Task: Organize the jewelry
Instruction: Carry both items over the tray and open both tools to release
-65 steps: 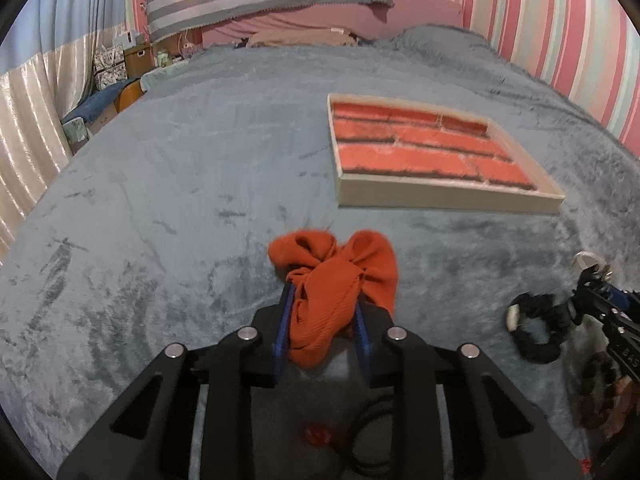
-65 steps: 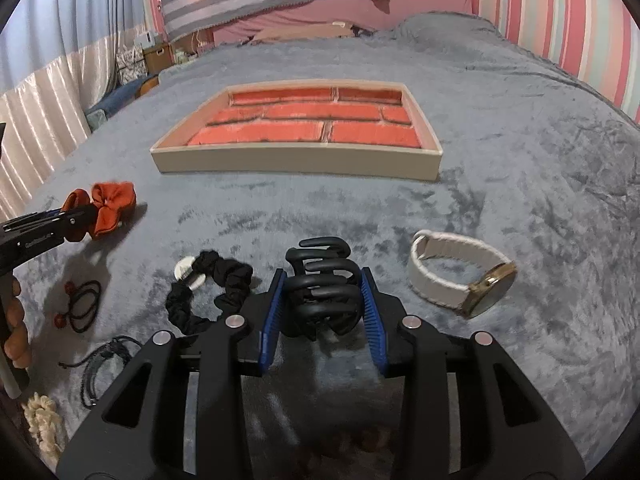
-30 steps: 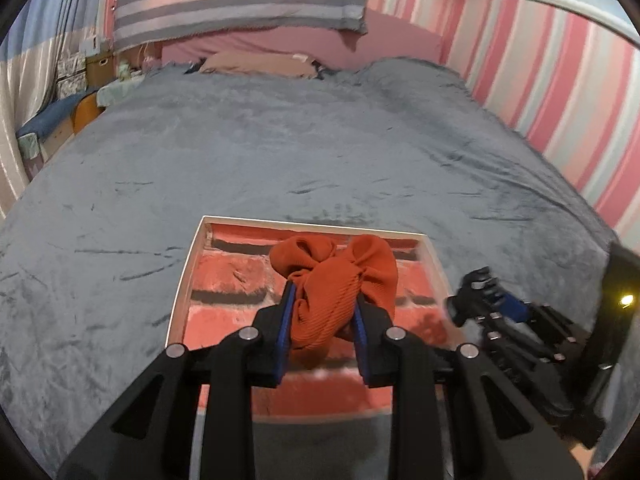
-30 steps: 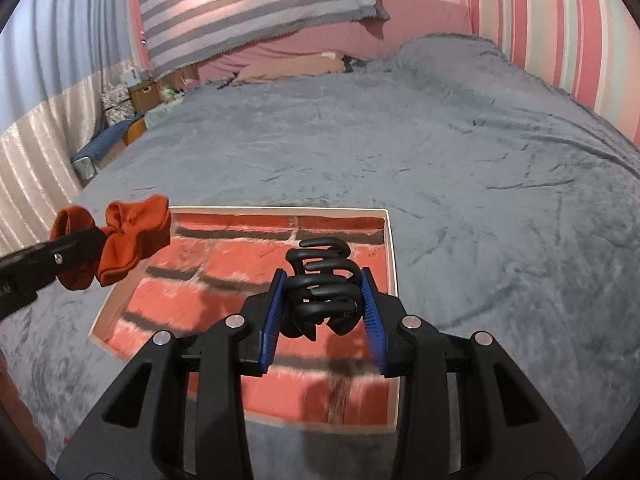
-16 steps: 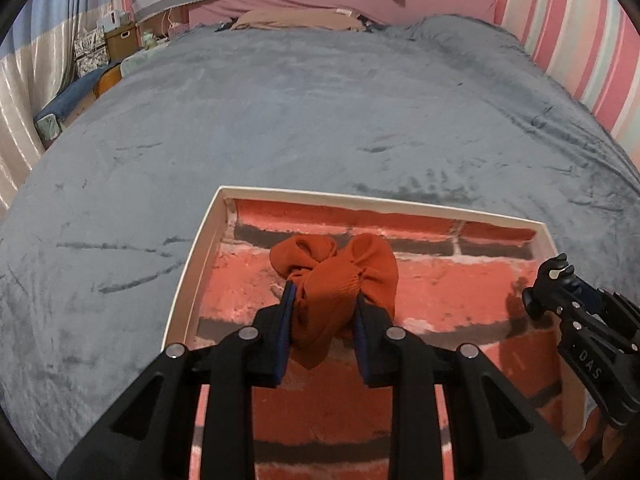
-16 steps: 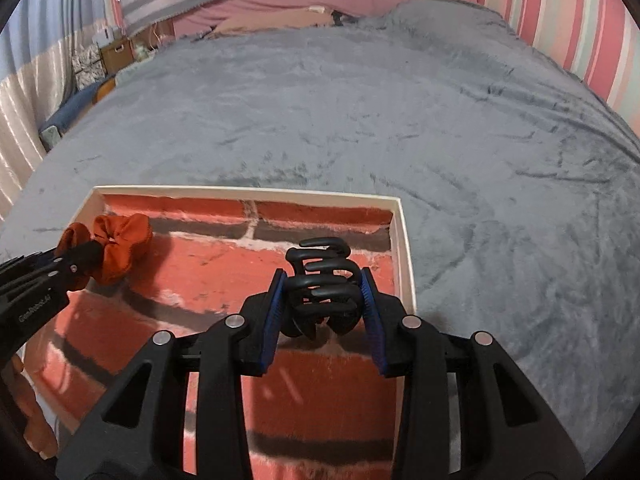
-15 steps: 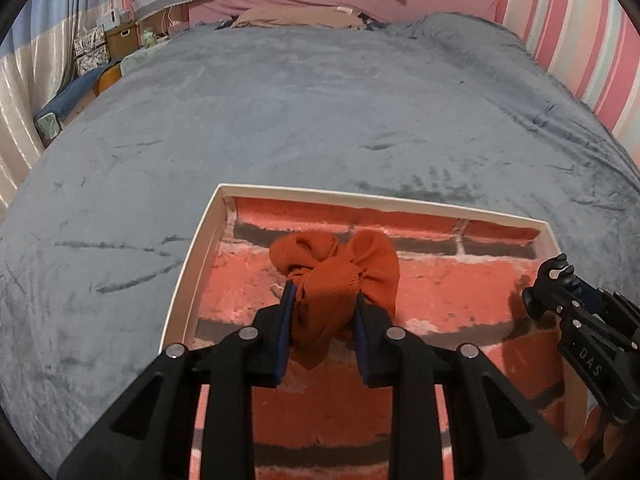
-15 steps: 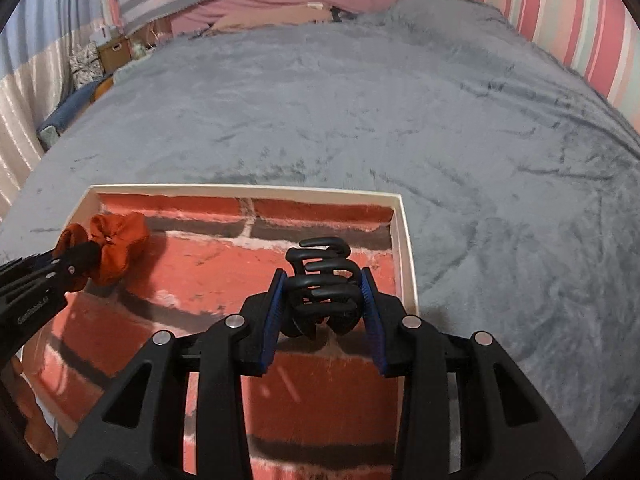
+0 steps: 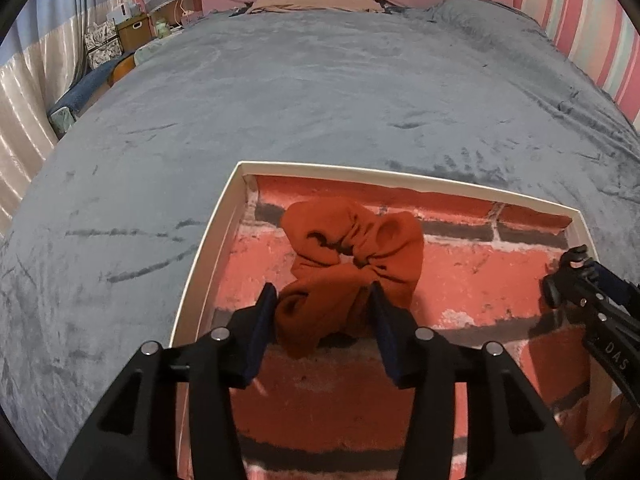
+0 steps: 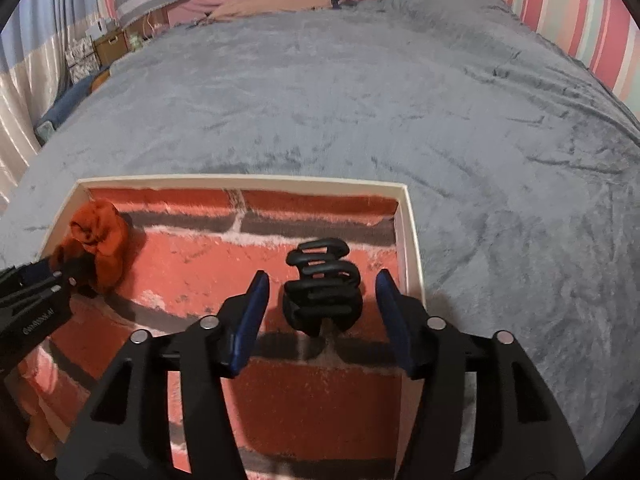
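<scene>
A shallow tray (image 9: 208, 236) with a cream rim and a red brick-pattern floor lies on the grey bed cover; it also shows in the right wrist view (image 10: 412, 236). My left gripper (image 9: 324, 300) is open, and the orange scrunchie (image 9: 352, 256) lies loose on the tray floor between its fingers, near the tray's far left corner. The scrunchie also shows in the right wrist view (image 10: 100, 240). My right gripper (image 10: 322, 288) is open, and the black claw hair clip (image 10: 322, 288) rests on the tray floor between its fingers, near the right rim, touching neither finger.
The grey plush bed cover (image 9: 320, 92) spreads all around the tray. Pink striped walls and a striped pillow stand at the far end. Boxes and clutter (image 9: 120, 36) sit off the bed's far left.
Both grippers have opened over the tray. The scrunchie has spread out loose on the tray floor, and the hair clip has dropped free between the right fingers.
</scene>
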Demonstrator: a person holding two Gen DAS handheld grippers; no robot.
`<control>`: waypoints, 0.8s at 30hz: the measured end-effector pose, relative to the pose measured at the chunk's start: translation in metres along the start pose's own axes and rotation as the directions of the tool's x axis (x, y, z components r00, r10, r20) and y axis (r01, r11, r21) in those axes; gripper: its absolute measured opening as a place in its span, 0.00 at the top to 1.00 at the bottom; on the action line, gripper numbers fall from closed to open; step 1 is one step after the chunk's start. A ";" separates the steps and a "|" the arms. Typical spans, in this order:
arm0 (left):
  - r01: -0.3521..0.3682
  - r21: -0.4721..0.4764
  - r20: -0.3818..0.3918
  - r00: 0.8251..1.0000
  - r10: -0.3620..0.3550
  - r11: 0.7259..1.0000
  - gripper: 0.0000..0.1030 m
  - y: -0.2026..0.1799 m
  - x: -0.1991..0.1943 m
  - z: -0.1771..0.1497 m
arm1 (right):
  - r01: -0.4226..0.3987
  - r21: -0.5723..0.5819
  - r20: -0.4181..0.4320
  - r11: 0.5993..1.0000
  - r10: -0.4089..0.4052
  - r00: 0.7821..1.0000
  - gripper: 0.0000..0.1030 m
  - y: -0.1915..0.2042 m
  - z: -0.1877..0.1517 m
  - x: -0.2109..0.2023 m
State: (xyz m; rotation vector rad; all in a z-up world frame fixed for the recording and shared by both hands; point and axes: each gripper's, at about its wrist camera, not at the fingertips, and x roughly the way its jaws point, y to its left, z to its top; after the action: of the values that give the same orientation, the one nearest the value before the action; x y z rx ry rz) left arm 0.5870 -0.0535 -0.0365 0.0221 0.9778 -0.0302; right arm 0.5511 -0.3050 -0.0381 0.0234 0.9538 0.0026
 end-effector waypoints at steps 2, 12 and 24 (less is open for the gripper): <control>-0.003 0.002 0.036 0.999 0.003 1.000 0.54 0.001 -0.016 -0.001 | -0.017 0.000 0.020 1.000 0.017 1.000 0.46 -0.001 0.000 -0.012; 0.001 0.015 0.183 0.983 -0.003 1.000 0.47 0.015 -0.142 -0.019 | -0.084 0.021 0.072 0.996 0.082 0.994 0.46 -0.005 -0.017 -0.097; 0.000 0.041 0.330 0.944 -0.014 0.999 0.45 0.028 -0.317 -0.074 | -0.157 0.016 0.189 0.988 0.151 0.970 0.44 -0.003 -0.059 -0.243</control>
State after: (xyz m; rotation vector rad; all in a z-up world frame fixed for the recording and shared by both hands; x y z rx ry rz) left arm 0.3498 -0.0180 0.1852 0.0490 0.6409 -0.0585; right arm 0.3619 -0.3095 0.1258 0.1239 0.7612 0.1271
